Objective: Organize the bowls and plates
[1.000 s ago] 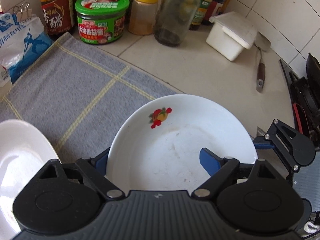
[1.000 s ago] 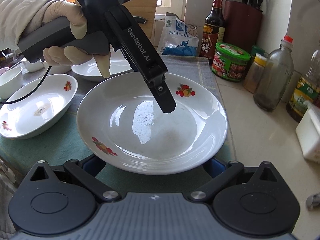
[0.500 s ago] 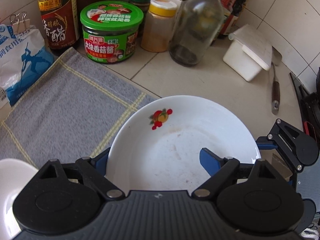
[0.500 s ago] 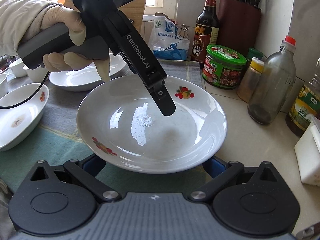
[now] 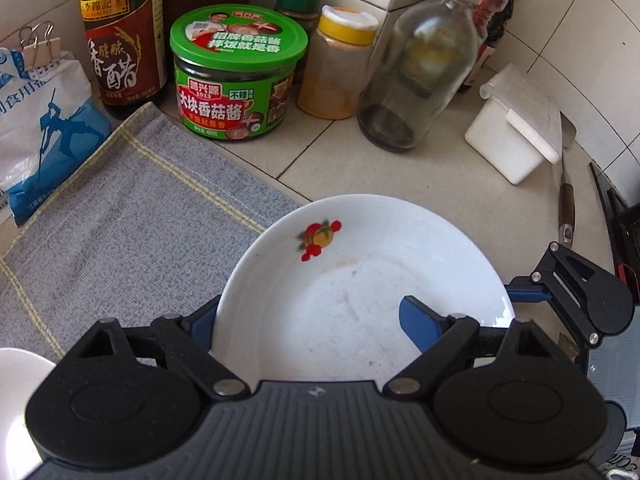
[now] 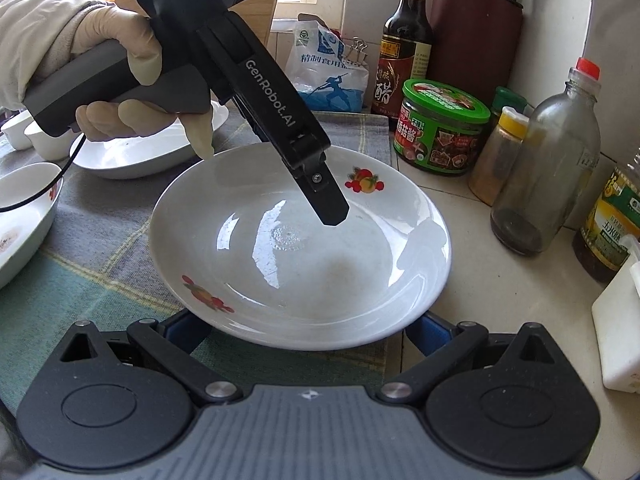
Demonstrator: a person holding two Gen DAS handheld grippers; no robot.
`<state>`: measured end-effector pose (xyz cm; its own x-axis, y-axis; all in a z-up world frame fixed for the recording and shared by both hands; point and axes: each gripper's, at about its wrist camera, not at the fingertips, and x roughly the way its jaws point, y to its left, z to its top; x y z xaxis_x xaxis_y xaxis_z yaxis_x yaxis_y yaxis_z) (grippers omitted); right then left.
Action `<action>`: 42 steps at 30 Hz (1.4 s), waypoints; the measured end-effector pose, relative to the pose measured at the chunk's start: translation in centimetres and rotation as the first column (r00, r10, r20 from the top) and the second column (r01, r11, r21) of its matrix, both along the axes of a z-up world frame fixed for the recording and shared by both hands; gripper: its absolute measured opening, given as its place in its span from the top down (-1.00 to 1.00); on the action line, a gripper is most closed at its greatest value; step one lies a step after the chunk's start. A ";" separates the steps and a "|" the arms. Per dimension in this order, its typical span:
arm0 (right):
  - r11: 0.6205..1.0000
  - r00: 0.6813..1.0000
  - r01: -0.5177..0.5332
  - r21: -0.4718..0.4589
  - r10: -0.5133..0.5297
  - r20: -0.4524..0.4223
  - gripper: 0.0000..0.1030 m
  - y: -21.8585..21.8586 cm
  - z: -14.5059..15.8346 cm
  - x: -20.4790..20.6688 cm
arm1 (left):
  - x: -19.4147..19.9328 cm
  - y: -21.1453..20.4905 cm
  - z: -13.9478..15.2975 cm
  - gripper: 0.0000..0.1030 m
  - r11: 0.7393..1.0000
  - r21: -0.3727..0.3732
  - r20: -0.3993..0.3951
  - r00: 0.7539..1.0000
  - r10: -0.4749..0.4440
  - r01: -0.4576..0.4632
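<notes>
Both grippers' fingers straddle fruit-print plate (image 6: 300, 256) rim, apparently carrying it

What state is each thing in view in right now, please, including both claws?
fruit-print plate: upright, empty, faintly smeared.
left claw: straddles the plate's rim, one finger inside; grip unclear.
right claw: open wide, fingers beneath the plate's near rim.
green-lidded jar: closed.
glass bottle: capped, nearly empty.
salt bag: clipped shut.
</notes>
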<state>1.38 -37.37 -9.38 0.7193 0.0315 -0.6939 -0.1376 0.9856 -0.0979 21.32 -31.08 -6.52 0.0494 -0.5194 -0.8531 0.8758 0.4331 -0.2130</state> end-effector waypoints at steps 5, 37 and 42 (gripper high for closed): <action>1.000 1.000 0.007 -0.002 -0.007 0.001 -1.00 0.0 -0.1 0.2 | 0.0 0.0 -0.1 -0.75 1.000 -0.009 0.008 1.000 0.015 -0.014; 0.993 1.000 0.003 0.119 -0.006 0.027 -1.00 7.3 1.7 -5.6 | -13.4 16.4 6.3 -0.83 0.934 -0.176 0.208 0.915 0.345 -0.312; 0.993 1.000 -0.027 0.117 0.025 0.020 -1.00 9.6 1.4 -6.0 | -14.6 19.5 5.8 -0.83 0.908 -0.193 0.164 0.900 0.404 -0.373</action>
<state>-4.65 -27.78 -7.94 0.7299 0.1307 -0.6710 -0.1622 0.9866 0.0157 6.71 -11.54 -0.72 0.4313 -0.5474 -0.7171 0.6748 0.7234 -0.1463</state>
